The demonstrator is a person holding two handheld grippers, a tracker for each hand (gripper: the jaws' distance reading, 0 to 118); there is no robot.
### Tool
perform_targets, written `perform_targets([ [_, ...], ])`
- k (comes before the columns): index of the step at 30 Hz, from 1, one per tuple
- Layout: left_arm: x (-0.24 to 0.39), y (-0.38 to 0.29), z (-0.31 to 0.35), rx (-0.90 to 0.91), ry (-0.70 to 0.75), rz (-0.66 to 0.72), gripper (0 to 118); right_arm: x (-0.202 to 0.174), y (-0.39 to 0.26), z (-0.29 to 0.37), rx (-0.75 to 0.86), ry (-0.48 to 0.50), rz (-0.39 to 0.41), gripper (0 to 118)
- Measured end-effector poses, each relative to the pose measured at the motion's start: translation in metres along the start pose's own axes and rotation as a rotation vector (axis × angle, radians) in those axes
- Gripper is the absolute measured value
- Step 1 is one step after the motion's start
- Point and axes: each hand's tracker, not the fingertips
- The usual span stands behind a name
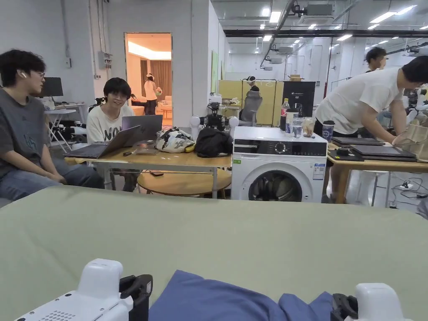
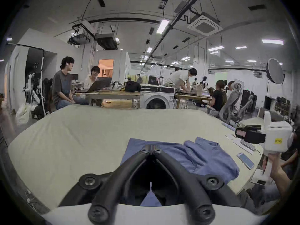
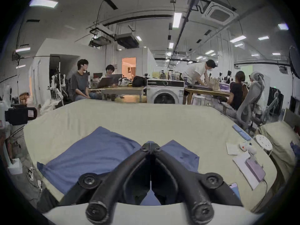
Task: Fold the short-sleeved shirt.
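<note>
A blue short-sleeved shirt (image 1: 234,303) lies rumpled at the near edge of a table under a pale green cover (image 1: 209,234). In the left gripper view the shirt (image 2: 203,157) spreads ahead and to the right of my left gripper (image 2: 151,147), whose jaws meet at the tips with a sliver of blue cloth pinched between them. My right gripper (image 3: 150,145) is likewise shut, with blue cloth between its jaws, and the shirt (image 3: 97,150) stretches mostly to its left. In the head view both grippers flank the shirt, left (image 1: 136,292) and right (image 1: 342,307).
A phone (image 3: 254,168), papers (image 3: 243,171) and small items sit along the table's right edge. Beyond the far edge stand a washing machine (image 1: 278,169) and wooden tables (image 1: 167,159) with laptops, with several people seated or leaning there. An office chair (image 3: 250,101) stands at the right.
</note>
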Motion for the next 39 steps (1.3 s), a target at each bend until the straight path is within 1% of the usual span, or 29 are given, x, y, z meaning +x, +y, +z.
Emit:
perform_targets([
  [2, -0.009, 0.000, 0.008, 0.004, 0.012, 0.014, 0, -0.004, -0.002, 0.001, -0.001, -0.001, 0.034, 0],
  [4, -0.023, -0.003, 0.015, -0.009, 0.027, 0.053, 0, -0.004, -0.006, 0.001, -0.008, 0.010, 0.040, 0],
  [5, -0.032, -0.008, 0.020, -0.030, 0.030, 0.080, 3, -0.004, -0.009, 0.000, -0.013, 0.017, 0.035, 0],
  [6, -0.040, -0.014, 0.025, -0.055, 0.035, 0.108, 14, -0.004, -0.013, 0.000, -0.020, 0.030, 0.022, 0],
  [7, -0.050, -0.023, 0.029, -0.085, 0.041, 0.138, 35, -0.003, -0.018, -0.001, -0.034, 0.050, -0.005, 0],
  [8, -0.057, -0.033, 0.031, -0.127, 0.050, 0.171, 46, -0.003, -0.023, -0.001, -0.046, 0.067, -0.027, 0],
  [9, -0.065, -0.044, 0.033, -0.163, 0.060, 0.190, 49, -0.004, -0.027, -0.001, -0.057, 0.080, -0.035, 0],
  [11, -0.077, -0.071, 0.039, -0.240, 0.105, 0.213, 49, -0.005, -0.038, -0.003, -0.076, 0.084, -0.026, 0],
  [14, -0.089, -0.106, 0.039, -0.336, 0.164, 0.254, 49, -0.006, -0.049, -0.007, -0.114, 0.089, -0.014, 0],
  [17, -0.097, -0.129, 0.030, -0.383, 0.207, 0.320, 49, -0.001, -0.054, -0.010, -0.156, 0.107, -0.065, 0],
  [19, -0.102, -0.140, 0.018, -0.442, 0.248, 0.351, 49, 0.004, -0.054, -0.010, -0.167, 0.095, -0.072, 0],
  [20, -0.104, -0.144, 0.014, -0.458, 0.238, 0.369, 49, 0.007, -0.055, -0.008, -0.169, 0.085, -0.069, 0],
  [21, -0.106, -0.148, 0.010, -0.467, 0.229, 0.387, 46, 0.010, -0.056, -0.007, -0.171, 0.070, -0.063, 0],
  [22, -0.107, -0.153, 0.005, -0.500, 0.223, 0.402, 29, 0.015, -0.056, -0.006, -0.176, 0.056, -0.061, 0],
  [23, -0.106, -0.157, 0.000, -0.534, 0.233, 0.385, 17, 0.020, -0.057, -0.005, -0.181, 0.045, -0.063, 0],
  [24, -0.103, -0.160, 0.000, -0.550, 0.250, 0.362, 15, 0.025, -0.057, -0.005, -0.186, 0.036, -0.071, 0],
  [26, -0.096, -0.154, -0.002, -0.534, 0.242, 0.303, 5, 0.040, -0.057, -0.006, -0.205, 0.022, -0.103, 0],
  [29, -0.088, -0.158, -0.006, -0.566, 0.245, 0.295, 3, 0.066, -0.054, -0.013, -0.220, 0.000, -0.180, 0],
  [31, -0.082, -0.157, -0.009, -0.578, 0.256, 0.226, 3, 0.085, -0.046, -0.020, -0.219, -0.015, -0.208, 0],
  [32, -0.081, -0.159, -0.008, -0.583, 0.262, 0.226, 3, 0.095, -0.042, -0.026, -0.209, -0.038, -0.232, 7],
  [33, -0.080, -0.159, -0.011, -0.590, 0.267, 0.219, 3, 0.104, -0.039, -0.035, -0.201, -0.032, -0.248, 28],
  [34, -0.080, -0.158, -0.014, -0.605, 0.270, 0.211, 3, 0.117, -0.033, -0.048, -0.217, -0.007, -0.254, 62],
  [35, -0.079, -0.156, -0.015, -0.612, 0.271, 0.206, 3, 0.125, -0.029, -0.062, -0.265, 0.007, -0.268, 73],
  [37, -0.074, -0.152, -0.011, -0.624, 0.271, 0.203, 3, 0.145, -0.026, -0.095, -0.342, 0.037, -0.278, 72],
  [39, -0.074, -0.152, -0.010, -0.626, 0.271, 0.209, 3, 0.160, -0.028, -0.126, -0.399, -0.011, -0.290, 72],
])
